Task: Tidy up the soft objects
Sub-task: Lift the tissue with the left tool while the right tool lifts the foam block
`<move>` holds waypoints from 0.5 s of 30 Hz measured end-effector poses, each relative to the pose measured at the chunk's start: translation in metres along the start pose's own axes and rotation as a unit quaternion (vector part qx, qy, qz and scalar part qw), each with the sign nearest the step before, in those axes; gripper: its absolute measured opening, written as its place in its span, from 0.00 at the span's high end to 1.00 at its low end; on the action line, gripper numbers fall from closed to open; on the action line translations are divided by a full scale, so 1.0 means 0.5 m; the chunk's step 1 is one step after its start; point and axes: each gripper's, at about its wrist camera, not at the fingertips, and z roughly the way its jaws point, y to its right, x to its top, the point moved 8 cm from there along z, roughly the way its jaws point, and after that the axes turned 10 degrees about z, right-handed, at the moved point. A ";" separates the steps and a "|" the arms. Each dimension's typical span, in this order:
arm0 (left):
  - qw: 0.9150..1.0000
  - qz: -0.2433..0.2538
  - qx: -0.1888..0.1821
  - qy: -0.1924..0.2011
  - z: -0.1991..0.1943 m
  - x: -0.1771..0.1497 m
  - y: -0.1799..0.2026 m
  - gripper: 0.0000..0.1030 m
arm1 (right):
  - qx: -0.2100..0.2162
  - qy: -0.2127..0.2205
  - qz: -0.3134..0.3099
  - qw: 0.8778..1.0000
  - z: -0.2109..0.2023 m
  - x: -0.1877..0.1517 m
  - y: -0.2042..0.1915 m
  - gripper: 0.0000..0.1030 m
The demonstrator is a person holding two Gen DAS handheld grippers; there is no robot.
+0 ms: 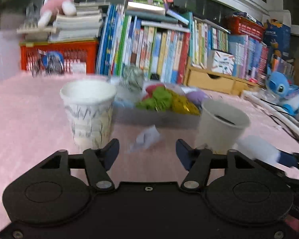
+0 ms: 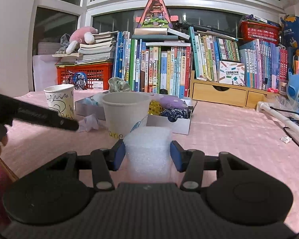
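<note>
Your right gripper (image 2: 147, 156) is squeezing the white foam piece (image 2: 148, 155) near the plain cup (image 2: 125, 113); your left gripper (image 1: 147, 151) is standing half open, holding nothing, crumpled paper (image 1: 145, 138) beyond it.

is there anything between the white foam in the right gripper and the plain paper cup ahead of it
Nothing visible. The right gripper holds the white foam piece just short of the plain paper cup, whose open top looks unobstructed.

Both wrist cameras sit low over the pink table (image 1: 29, 109), facing the far bookshelf (image 2: 159, 67); both share the two paper cups and tray.
</note>
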 end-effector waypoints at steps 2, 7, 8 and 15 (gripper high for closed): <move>1.000 0.004 0.012 -0.009 0.021 0.004 0.005 0.39 | -0.002 0.002 0.000 1.000 0.000 0.002 0.000 0.46; 1.000 -0.012 0.015 -0.006 0.063 0.017 0.013 0.40 | -0.005 0.001 0.002 1.000 0.002 0.001 0.004 0.46; 1.000 -0.010 0.017 -0.009 0.072 0.019 0.014 0.41 | -0.006 0.000 0.003 1.000 0.003 0.000 0.005 0.46; 0.999 -0.004 0.011 -0.032 0.088 0.010 0.020 0.75 | -0.008 0.000 0.009 1.000 0.003 -0.003 0.010 0.46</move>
